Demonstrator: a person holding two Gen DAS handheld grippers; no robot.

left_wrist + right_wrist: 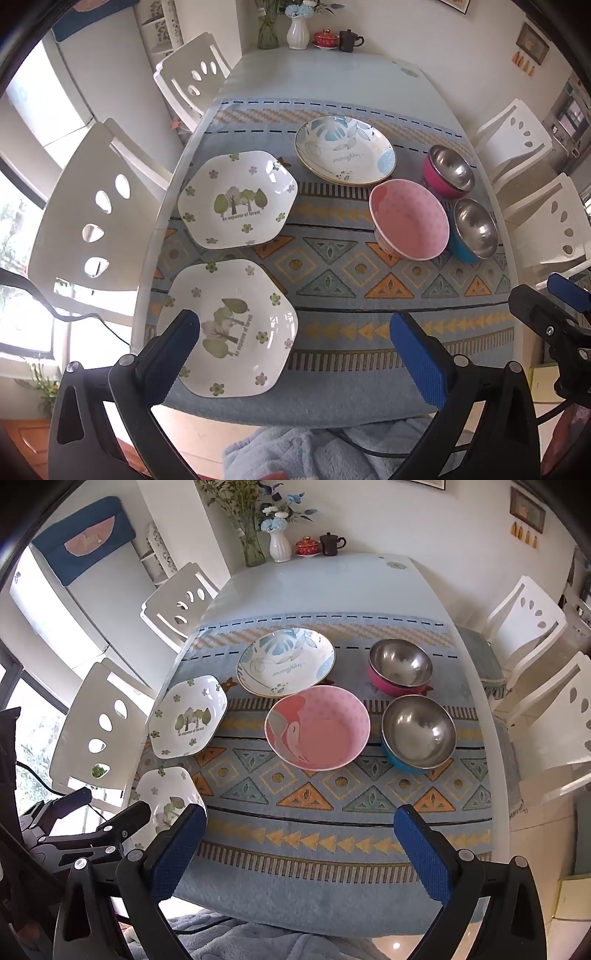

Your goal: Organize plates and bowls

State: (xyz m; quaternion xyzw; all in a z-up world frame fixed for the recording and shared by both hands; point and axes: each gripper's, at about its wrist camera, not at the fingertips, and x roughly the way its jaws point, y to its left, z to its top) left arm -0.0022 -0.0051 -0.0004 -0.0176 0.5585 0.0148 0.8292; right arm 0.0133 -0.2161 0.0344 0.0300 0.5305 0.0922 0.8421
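Here, nearest of all, the left claw [295, 343] stands spread as wide as it goes with nothing between its blue pads, hanging over the near hexagonal forest plate [229, 328] at the worktop's [332, 587] 7 o'clock corner. The right claw [300, 836] is likewise fully spread and empty, over bare patterned runner [314, 849] at 6 o'clock.

Next out, at 9 o'clock, lies the second hexagonal plate [238, 199], well clear of the first. Toward the centre sits the pink dotted bowl [317, 727], with the blue-sided steel bowl [417, 733] just beside it at 3 o'clock. Farthest, the round leaf-print plates [286, 661] at 11 o'clock — seemingly two stacked — and the pink-sided steel bowl [400, 666] at 1 o'clock.

The glazed plates and pink bowl look stiff, slippery and chip-prone; I would pinch each by its raised rim and set it down gently. The steel bowls should be light and tough, though their curved walls may slide, so the lip is the safer hold.

The left view shows both hexagonal plates whole — the right view hides part of the near one behind the left claw, but it shows the flamingo inside the pink bowl and both steel bowls' interiors squarely.
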